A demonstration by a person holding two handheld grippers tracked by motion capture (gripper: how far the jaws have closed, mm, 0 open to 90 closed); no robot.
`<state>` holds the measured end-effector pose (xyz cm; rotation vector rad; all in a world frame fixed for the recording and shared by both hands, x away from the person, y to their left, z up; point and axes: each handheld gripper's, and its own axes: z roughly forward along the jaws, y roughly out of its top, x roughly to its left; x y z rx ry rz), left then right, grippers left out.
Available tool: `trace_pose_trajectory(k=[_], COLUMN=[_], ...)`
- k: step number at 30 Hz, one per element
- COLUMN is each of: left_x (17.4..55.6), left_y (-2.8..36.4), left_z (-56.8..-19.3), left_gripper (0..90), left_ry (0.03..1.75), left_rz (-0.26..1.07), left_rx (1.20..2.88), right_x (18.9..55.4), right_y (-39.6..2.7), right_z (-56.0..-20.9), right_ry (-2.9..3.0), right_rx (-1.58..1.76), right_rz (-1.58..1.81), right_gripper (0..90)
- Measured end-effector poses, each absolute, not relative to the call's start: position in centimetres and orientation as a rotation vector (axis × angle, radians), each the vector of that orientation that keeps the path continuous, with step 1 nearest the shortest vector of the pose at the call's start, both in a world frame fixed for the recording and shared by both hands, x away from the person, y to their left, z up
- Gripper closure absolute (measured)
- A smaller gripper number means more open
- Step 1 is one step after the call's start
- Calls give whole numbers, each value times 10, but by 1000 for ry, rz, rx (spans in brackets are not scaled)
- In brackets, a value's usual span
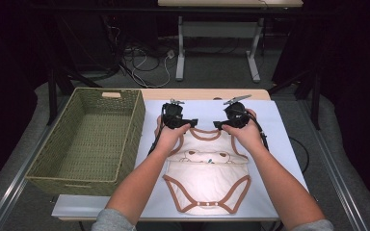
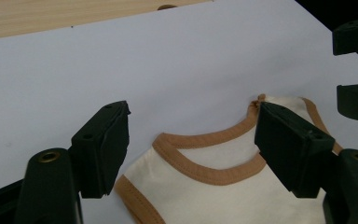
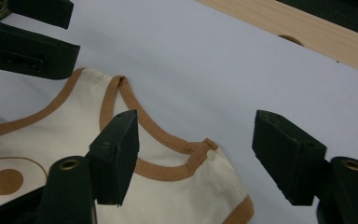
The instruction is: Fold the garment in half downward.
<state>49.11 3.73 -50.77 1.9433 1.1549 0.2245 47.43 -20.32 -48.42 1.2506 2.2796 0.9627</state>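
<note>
Now both grippers sit at the shoulders of a baby bodysuit on the counter.

High view: the cream bodysuit (image 1: 207, 175) lies flat near the counter's (image 1: 279, 144) front edge, a green basket (image 1: 94, 139) at the left edge; the left gripper (image 1: 191, 123) and right gripper (image 1: 218, 125) meet at its neckline. Left gripper view: jaws apart, one shoulder strap between them, unpinched. Right gripper view: jaws apart, released, straddling the other shoulder without pressing it.

Between the matt black plastic hand-held gripper (image 2: 193, 144) jaws lies a cream cotton bodysuit with stitched tan trim (image 2: 205, 186) on a smooth matt white surface (image 2: 144, 65)
</note>
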Motion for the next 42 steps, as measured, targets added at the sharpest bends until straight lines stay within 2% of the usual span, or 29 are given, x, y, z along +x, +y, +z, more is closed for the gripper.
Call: trace_pose_trajectory(k=[7,16,27,31,38,42], left_x=[498,504,509,510,511,512], left_y=[39,36,33,31,35,36], left_z=[-515,-524,-535,-540,-543,-545], left_gripper=[381,410,546,564,677,710], left_ry=[1159,1177,1163,1176,1224,1248], left_rz=[228,237,272,253,235,229], left_rx=[1945,1951,2034,2060,2079,2085], right_x=[483,489,489,489,488,487], right_y=[-208,-212,-210,-210,-212,-215], right_z=[-492,-501,-504,-506,-506,-506], right_ry=[2271,2271,2281,2281,2273,2258], right_rx=[1275,1302,1265,1267,1274,1285], right_rz=[969,942,959,960,975,984], right_gripper=[417,456,529,542,557,561])
